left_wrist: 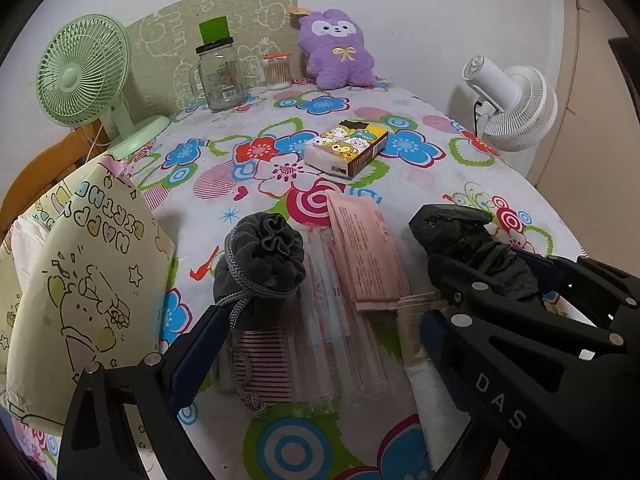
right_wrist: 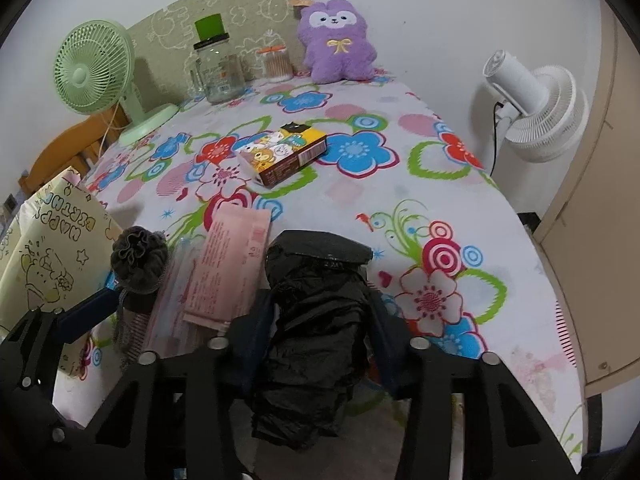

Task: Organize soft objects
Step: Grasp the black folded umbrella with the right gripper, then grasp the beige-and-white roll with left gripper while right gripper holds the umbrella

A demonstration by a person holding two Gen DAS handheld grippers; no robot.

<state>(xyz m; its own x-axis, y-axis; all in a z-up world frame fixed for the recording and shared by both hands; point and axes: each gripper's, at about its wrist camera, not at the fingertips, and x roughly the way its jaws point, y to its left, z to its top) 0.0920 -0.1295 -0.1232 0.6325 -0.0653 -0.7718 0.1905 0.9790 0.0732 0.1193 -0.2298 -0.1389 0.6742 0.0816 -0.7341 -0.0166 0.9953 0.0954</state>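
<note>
The right tool (right_wrist: 320,320) was clamped on the black plastic bundle (right_wrist: 316,320), lying on the table (right_wrist: 440,184) near its front edge. Its long axis ran away from the camera. A firm mid-length grip seemed best, to stop sagging. The left tool (left_wrist: 320,328) stood apart around the grey pouch (left_wrist: 260,264).

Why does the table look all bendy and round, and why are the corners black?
Both wrist views use a fisheye lens: in the left one the table edge curves; in the right one the white fan leans inward; the black corners are the lens rim.
</note>
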